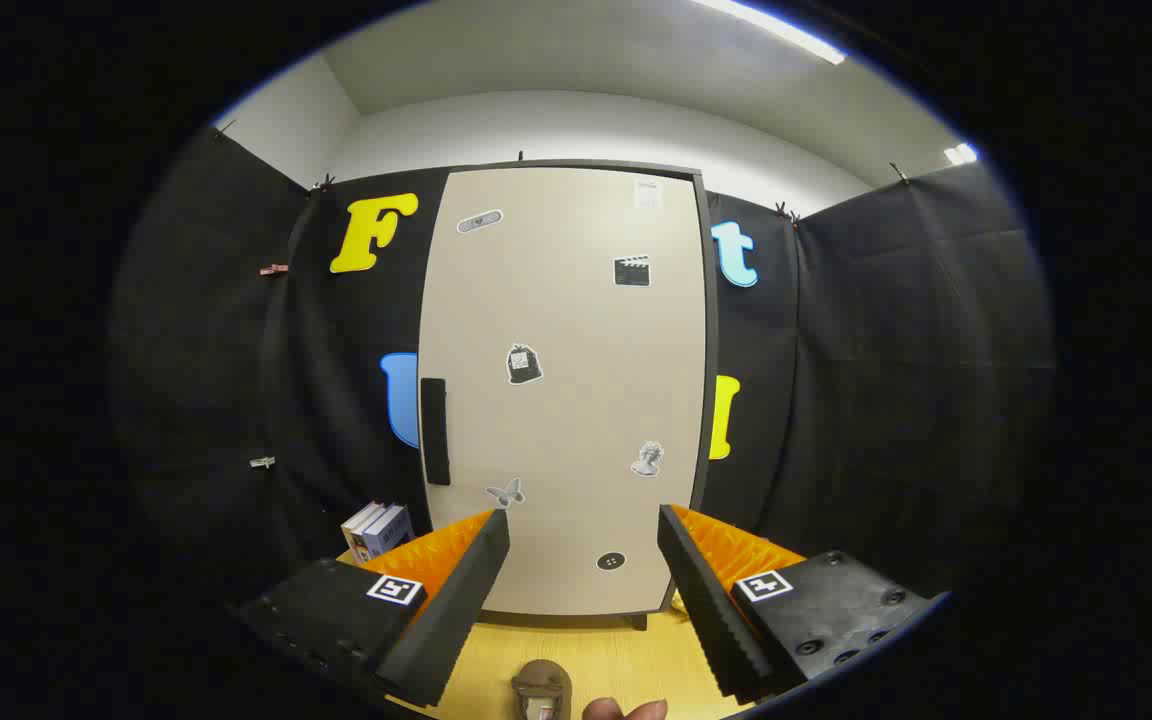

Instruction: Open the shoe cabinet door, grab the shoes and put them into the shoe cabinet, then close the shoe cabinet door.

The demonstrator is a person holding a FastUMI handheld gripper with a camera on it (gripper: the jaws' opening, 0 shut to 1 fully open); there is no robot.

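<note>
1. Gripper view: gripper [584, 560], fingers spread wide and empty; the tall beige flat-panel shoe cabinet door [566, 390] stands closed beyond them.
2. Its black vertical bar handle [434, 430] lies beyond the left finger; the door's long axis is upright.
3. Suggested: shift left, straddle the handle, pull squarely.

Beige sticker-dotted shoe cabinet door [566, 390], black handle [435, 430], yellow wooden floor [596, 660]

The pale yellow wooden floor [626, 655] at the frame's bottom carries the tall beige shoe cabinet [564, 390], door shut, centre frame, a small stack of books [376, 530] at lower left, and a brownish shoe [542, 690] at bottom centre.

The gripper [584, 560] has its fingers spread apart, gripping nothing.
</note>
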